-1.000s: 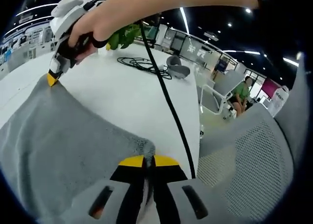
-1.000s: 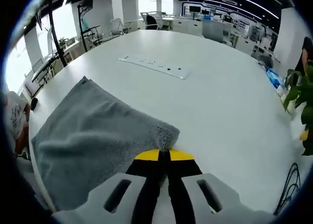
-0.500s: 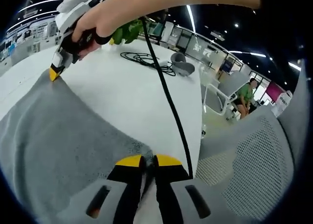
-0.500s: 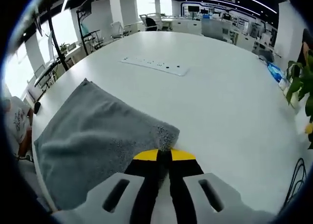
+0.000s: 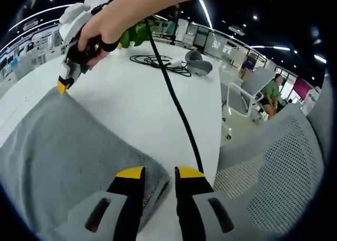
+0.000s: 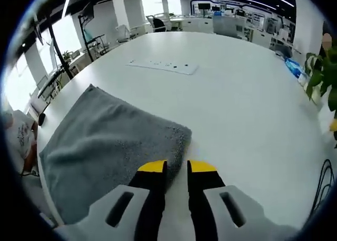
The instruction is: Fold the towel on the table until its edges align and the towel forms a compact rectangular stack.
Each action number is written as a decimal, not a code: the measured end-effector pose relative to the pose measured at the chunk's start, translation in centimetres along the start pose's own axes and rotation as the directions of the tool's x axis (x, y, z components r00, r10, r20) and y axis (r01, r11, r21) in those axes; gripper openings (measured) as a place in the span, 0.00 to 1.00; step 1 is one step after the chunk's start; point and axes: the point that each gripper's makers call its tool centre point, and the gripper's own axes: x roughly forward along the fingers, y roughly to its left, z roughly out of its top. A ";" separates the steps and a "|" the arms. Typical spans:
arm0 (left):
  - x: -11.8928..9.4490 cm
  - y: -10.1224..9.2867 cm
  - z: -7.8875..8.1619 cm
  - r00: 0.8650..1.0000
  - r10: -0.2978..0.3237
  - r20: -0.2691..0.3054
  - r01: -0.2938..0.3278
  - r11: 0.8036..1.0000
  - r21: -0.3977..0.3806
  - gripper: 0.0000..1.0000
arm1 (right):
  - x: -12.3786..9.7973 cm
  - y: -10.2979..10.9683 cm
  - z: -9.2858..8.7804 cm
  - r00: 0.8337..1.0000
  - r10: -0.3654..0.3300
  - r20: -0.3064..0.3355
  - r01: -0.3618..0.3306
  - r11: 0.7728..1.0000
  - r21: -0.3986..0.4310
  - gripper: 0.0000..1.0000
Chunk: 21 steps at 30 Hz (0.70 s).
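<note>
Right gripper view: right tool parted, empty; towel corner just ahead-left.

1. I am looking along my left gripper, whose yellow-tipped jaws are standing apart over the near corner of the grey terry towel.
2. The towel is lying flat on the white table.
3. My right gripper, held by a hand, is touching the towel's far corner.
4. A black cable is running across the table.
</note>
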 end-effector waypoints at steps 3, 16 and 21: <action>-0.2 -0.1 0.0 1.000 0.023 -0.004 -0.023 1.000 0.013 0.22 | 0.7 -0.5 0.3 1.000 0.005 0.003 -0.005 1.000 0.000 0.14; -0.1 -0.8 -0.7 0.999 0.037 -0.012 -0.036 0.996 0.084 0.16 | 1.0 0.4 1.1 0.999 0.016 0.051 -0.020 0.997 0.069 0.13; 0.1 -0.8 -0.8 0.999 0.041 -0.025 -0.039 0.996 0.078 0.16 | 1.5 0.0 1.2 0.998 0.008 0.058 -0.012 0.997 0.077 0.12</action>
